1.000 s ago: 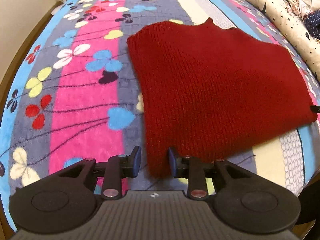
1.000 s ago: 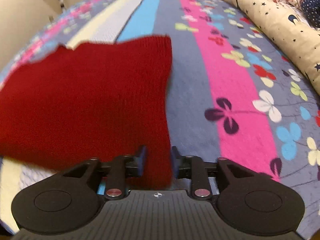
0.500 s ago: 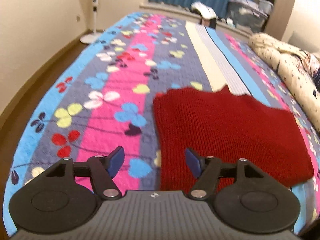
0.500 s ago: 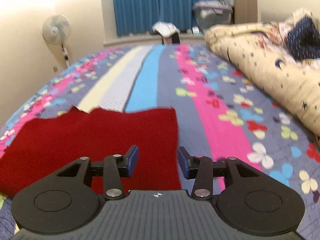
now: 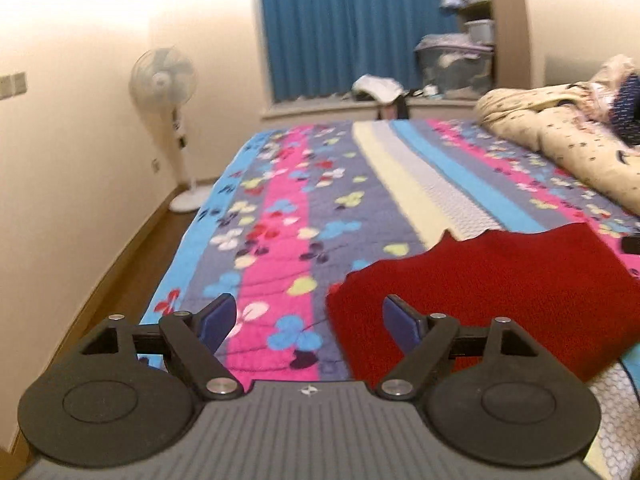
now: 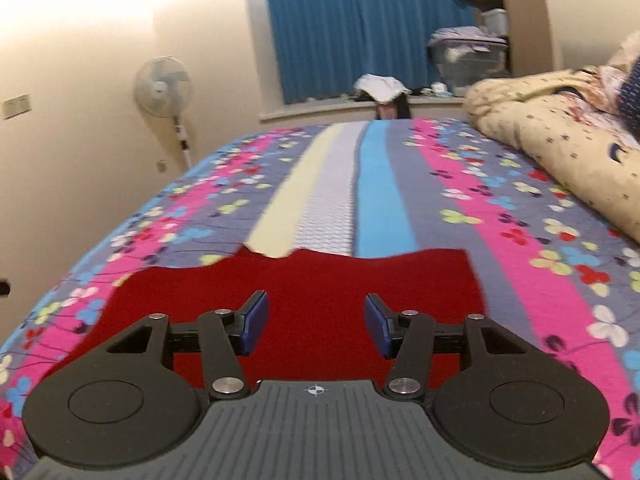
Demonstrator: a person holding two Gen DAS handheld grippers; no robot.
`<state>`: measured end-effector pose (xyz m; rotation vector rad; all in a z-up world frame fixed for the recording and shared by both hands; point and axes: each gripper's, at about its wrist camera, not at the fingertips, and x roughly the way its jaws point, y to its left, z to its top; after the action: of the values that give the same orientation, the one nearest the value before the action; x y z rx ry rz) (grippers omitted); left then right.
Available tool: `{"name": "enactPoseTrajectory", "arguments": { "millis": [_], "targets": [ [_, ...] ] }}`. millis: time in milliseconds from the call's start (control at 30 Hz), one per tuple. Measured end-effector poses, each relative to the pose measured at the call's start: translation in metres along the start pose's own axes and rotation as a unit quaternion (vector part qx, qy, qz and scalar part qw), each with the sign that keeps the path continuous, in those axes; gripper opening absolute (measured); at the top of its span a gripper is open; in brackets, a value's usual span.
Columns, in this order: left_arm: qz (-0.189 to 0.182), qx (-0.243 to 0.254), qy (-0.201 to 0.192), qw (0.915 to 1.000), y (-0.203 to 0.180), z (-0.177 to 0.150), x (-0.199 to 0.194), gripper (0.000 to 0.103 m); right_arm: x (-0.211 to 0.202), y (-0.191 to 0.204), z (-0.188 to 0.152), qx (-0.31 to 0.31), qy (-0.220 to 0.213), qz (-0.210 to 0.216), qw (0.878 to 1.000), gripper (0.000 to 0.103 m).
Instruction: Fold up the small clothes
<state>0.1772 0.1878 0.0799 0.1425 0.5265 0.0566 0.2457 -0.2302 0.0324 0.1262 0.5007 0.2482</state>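
- Red knit garment (image 5: 500, 292) (image 6: 304, 304): one piece, lying flat on the bed, folded into a roughly rectangular shape; far edge uneven with a small notch. It sits across the cream, grey and blue stripes of the cover, near the bed's front edge.
- Left gripper (image 5: 308, 320): jaws spread wide, holding nothing. Its blue pads (image 5: 216, 320) show clearly; the gap between them frames the garment's left edge and the pink floral stripe beside it. It is raised above the bed, apart from the cloth.
- Right gripper (image 6: 316, 324): jaws spread apart, holding nothing. It is raised over the garment, which fills the space between and behind the fingers; no contact with the cloth is visible.
- Bed cover (image 5: 280, 216) (image 6: 460, 208): striped lengthwise in pink, grey-purple, cream, pale grey and light blue, with a clover-like flower print.
- Cream quilt (image 5: 568, 140) (image 6: 552, 140): bunched along the right side of the bed, with small dark star and moon marks; well apart from the garment.
- Standing fan (image 5: 164, 80) (image 6: 162, 86): white, on the floor against the left wall, beyond the bed's left side.
- Blue curtain (image 5: 352, 24) (image 6: 352, 28): on the far wall, behind the bed.
- Storage bin (image 5: 456, 64) (image 6: 472, 60): translucent, right of the curtain, contents blurred.
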Motion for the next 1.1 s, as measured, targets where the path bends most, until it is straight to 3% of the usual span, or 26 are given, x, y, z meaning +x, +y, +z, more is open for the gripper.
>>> {"name": "enactPoseTrajectory", "arguments": {
  "millis": [100, 167, 300, 500, 567, 633, 700, 867, 1000, 1100],
  "targets": [
    [0.009, -0.029, 0.003, 0.9995, 0.003, -0.014, 0.003, 0.085, 0.002, 0.023, -0.003, -0.021, -0.001, 0.016, 1.0, 0.055],
    [0.011, -0.055, 0.068, 0.9961, 0.006, -0.018, 0.018, 0.085, 0.005, 0.034, -0.006, -0.034, 0.005, 0.025, 0.999, 0.055],
    [0.028, -0.098, 0.064, 0.9928, 0.018, -0.013, 0.023, 0.085, 0.01, 0.052, -0.009, -0.051, 0.012, 0.033, 0.998, 0.055],
    [0.045, -0.11, 0.103, 0.9875, 0.024, -0.014, 0.037, 0.085, 0.016, 0.071, -0.007, -0.064, 0.007, 0.05, 0.997, 0.052],
    [0.052, -0.102, 0.106, 0.9878, 0.023, -0.014, 0.043, 0.085, 0.017, 0.077, -0.007, -0.069, 0.005, 0.057, 0.996, 0.036],
    [0.058, -0.1, 0.109, 0.9874, 0.023, -0.016, 0.049, 0.085, 0.019, 0.084, -0.007, -0.078, 0.0, 0.057, 0.995, 0.013],
    [0.06, -0.108, 0.115, 0.9857, 0.026, -0.017, 0.054, 0.085, 0.021, 0.089, -0.008, -0.081, 0.001, 0.063, 0.995, 0.008],
    [0.056, -0.134, 0.123, 0.9818, 0.032, -0.017, 0.059, 0.085, 0.028, 0.115, -0.02, -0.131, 0.017, 0.107, 0.985, 0.01],
    [0.06, -0.128, 0.129, 0.9815, 0.032, -0.017, 0.065, 0.085, 0.033, 0.151, -0.039, -0.189, 0.027, 0.142, 0.971, 0.032],
    [0.061, -0.127, 0.133, 0.981, 0.032, -0.017, 0.068, 0.085, 0.034, 0.178, -0.054, -0.233, 0.025, 0.169, 0.957, 0.039]
  ]
}}
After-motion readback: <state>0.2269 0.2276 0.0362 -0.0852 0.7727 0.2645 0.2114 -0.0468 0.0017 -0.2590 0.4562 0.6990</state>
